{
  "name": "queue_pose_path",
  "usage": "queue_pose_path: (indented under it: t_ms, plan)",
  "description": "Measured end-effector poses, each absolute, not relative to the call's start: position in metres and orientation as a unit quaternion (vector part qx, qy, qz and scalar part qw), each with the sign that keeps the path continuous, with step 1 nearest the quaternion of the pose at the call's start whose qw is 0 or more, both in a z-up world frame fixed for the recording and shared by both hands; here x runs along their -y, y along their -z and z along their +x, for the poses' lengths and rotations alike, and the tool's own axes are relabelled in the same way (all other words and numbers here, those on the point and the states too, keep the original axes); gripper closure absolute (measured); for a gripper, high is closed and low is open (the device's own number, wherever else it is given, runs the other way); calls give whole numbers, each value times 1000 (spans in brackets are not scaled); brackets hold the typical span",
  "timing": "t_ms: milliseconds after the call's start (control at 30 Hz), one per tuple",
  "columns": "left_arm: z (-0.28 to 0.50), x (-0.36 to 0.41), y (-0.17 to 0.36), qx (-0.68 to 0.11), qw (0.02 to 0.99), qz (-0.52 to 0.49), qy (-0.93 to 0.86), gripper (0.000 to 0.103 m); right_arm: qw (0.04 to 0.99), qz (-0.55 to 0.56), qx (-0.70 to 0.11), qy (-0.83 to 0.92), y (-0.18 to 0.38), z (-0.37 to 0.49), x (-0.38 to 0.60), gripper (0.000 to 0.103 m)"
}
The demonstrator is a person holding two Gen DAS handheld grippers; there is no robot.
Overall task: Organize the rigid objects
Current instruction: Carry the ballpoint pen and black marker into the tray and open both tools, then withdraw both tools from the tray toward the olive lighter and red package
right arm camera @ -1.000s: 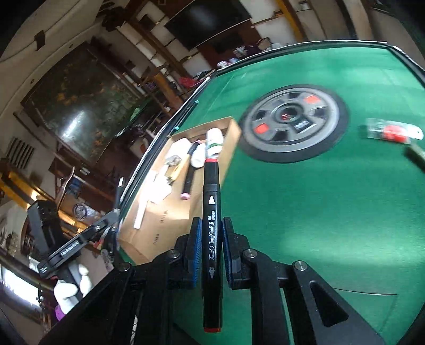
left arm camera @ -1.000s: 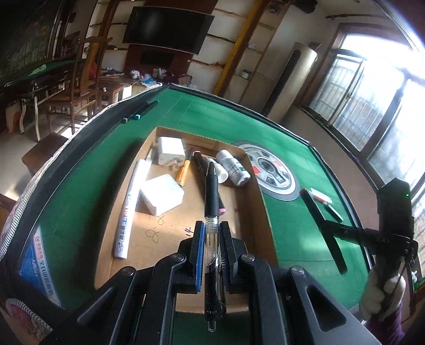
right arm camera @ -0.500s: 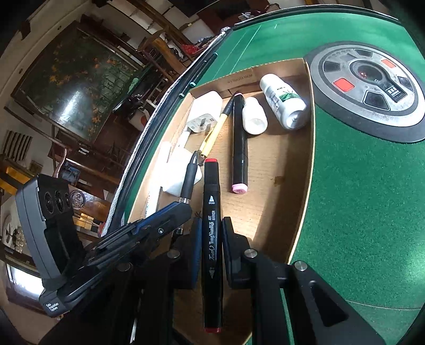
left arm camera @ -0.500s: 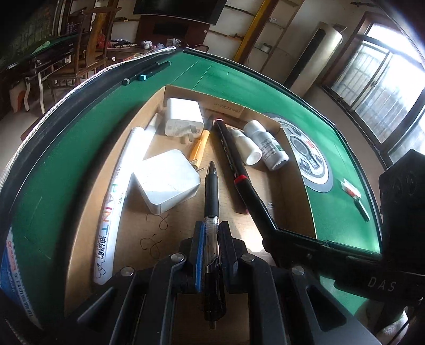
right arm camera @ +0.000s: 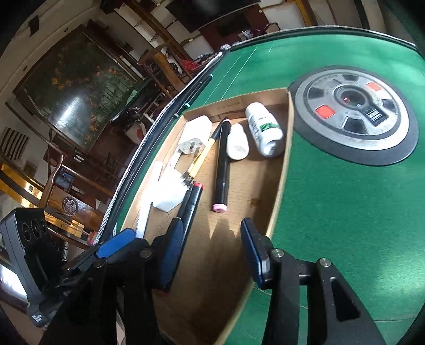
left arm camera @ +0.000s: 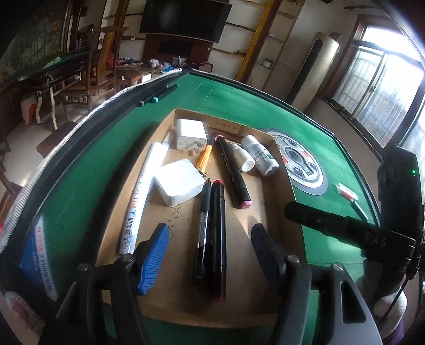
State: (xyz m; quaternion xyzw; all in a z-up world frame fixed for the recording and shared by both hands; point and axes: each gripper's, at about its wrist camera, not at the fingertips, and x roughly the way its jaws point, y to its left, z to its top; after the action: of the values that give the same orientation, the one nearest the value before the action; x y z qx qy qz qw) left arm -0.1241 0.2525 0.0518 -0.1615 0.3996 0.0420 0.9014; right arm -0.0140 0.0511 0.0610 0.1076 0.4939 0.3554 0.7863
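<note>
Drop step: your left gripper [left arm camera: 209, 254] and right gripper [right arm camera: 209, 254] both gape, released. Black pen [left arm camera: 203, 225] and red-capped marker [left arm camera: 218, 238] lie touching in the cardboard tray [left arm camera: 284, 196]. Next, fetch the two markers [left arm camera: 159, 93] at 11 o'clock.

Dark television [left arm camera: 183, 20] on the far wall, wooden chair [left arm camera: 99, 66] at left, bright barred windows [left arm camera: 382, 87] right, large floral painting [right arm camera: 77, 87].
</note>
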Motion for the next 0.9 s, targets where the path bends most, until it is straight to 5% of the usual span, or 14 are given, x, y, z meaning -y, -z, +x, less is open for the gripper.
queue_pose_path:
  t_ms: [100,200,900]
  plan:
    - [-137,-235,-64,-384,911,-133,-68,19,812,104,-464,-339,-70,-21,-17,45]
    - [-145,-210,-72,-372,919,-101,-79,13,830,115,-436,-327,-76,-26,24,44]
    - [-135,-54,-61,-422,905,60,3,12,897,159,-385,-149,-73,-11,237,39]
